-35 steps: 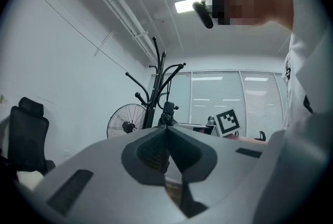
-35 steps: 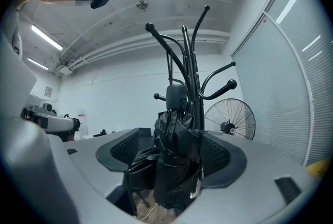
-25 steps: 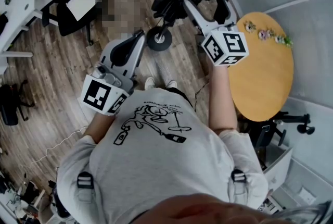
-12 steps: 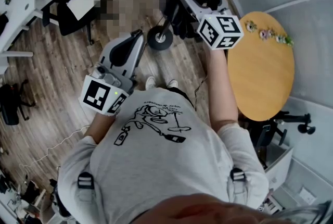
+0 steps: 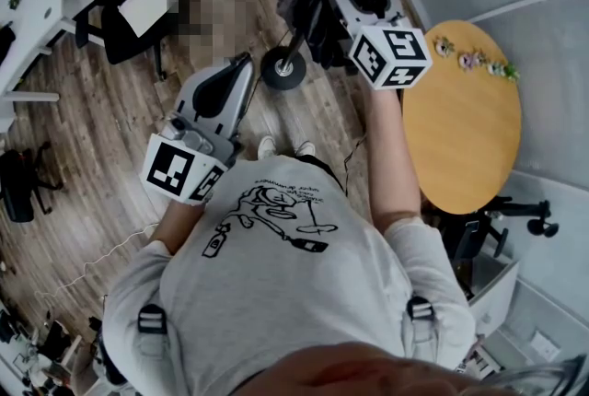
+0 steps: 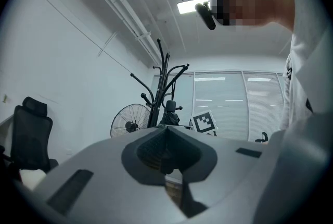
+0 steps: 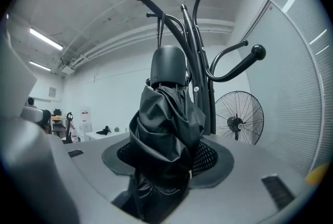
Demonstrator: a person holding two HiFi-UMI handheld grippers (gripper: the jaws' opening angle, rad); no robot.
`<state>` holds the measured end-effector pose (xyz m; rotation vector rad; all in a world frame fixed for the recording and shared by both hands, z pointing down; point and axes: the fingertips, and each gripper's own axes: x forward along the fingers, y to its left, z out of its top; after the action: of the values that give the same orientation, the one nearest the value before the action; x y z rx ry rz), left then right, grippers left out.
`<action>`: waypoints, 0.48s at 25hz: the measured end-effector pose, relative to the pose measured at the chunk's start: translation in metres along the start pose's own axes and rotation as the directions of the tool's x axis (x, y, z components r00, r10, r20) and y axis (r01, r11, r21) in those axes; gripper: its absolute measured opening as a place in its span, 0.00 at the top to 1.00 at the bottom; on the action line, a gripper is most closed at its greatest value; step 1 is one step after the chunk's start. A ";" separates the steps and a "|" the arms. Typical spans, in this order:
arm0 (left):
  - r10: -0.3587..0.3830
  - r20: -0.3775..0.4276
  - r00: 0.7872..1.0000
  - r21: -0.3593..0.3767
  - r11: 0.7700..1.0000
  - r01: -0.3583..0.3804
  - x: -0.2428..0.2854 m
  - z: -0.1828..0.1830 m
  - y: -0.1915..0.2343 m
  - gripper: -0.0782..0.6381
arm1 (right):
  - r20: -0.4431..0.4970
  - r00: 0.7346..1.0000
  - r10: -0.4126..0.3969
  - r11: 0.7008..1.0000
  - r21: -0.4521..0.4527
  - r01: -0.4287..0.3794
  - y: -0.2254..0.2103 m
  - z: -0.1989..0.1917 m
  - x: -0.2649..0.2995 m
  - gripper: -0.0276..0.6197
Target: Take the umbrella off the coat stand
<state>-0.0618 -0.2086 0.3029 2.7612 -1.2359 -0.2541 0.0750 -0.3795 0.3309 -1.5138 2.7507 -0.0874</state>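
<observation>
Two claws are being inspected. The right claw (image 7: 167, 168) is grasping the umbrella (image 7: 165, 113). Its jaws have just been closing, and the folded black fabric is filling the gap between them, with the meshed pads pressing on it from both sides. The umbrella is standing upright through this claw, its rounded cap showing above the jaws and its lower folds dropping below them. It is hanging against the coat stand (image 7: 196, 46), which is rising just beyond the jaw tips. How it is attached there is hidden behind the cap. The left claw (image 6: 165, 151) is idling, clenched on nothing, pads meeting, with the stand well ahead of it.

Judgement: the grasping step is being completed, and the umbrella is not yet off the stand. The next move is probably calling for a lift to free whatever is holding the umbrella, then a pull back away from the pole. The grip needs to be firm, since the slick, loose fabric may be slipping between the pads, and the curved hooks above the claw may be catching the cap.
</observation>
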 end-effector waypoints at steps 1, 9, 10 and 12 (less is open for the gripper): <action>0.000 0.000 1.000 0.000 1.000 0.000 0.000 0.000 0.000 0.88 | 0.003 1.000 -0.002 1.000 -0.001 0.002 0.000 0.001 -0.001 0.57; -0.003 0.005 1.000 -0.002 1.000 0.003 0.000 0.001 -0.002 0.88 | 0.023 1.000 0.004 1.000 -0.014 -0.003 0.006 0.018 -0.008 0.58; -0.004 0.006 1.000 -0.002 1.000 0.004 0.000 0.001 -0.003 0.88 | 0.027 1.000 0.004 1.000 -0.015 -0.004 0.007 0.021 -0.010 0.58; -0.005 0.009 1.000 -0.001 1.000 0.005 -0.001 0.001 -0.004 0.88 | 0.033 0.999 0.006 1.000 -0.020 -0.006 0.010 0.026 -0.013 0.58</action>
<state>-0.0598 -0.2050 0.3009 2.7650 -1.2312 -0.2680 0.0741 -0.3646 0.3044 -1.4976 2.7386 -0.0347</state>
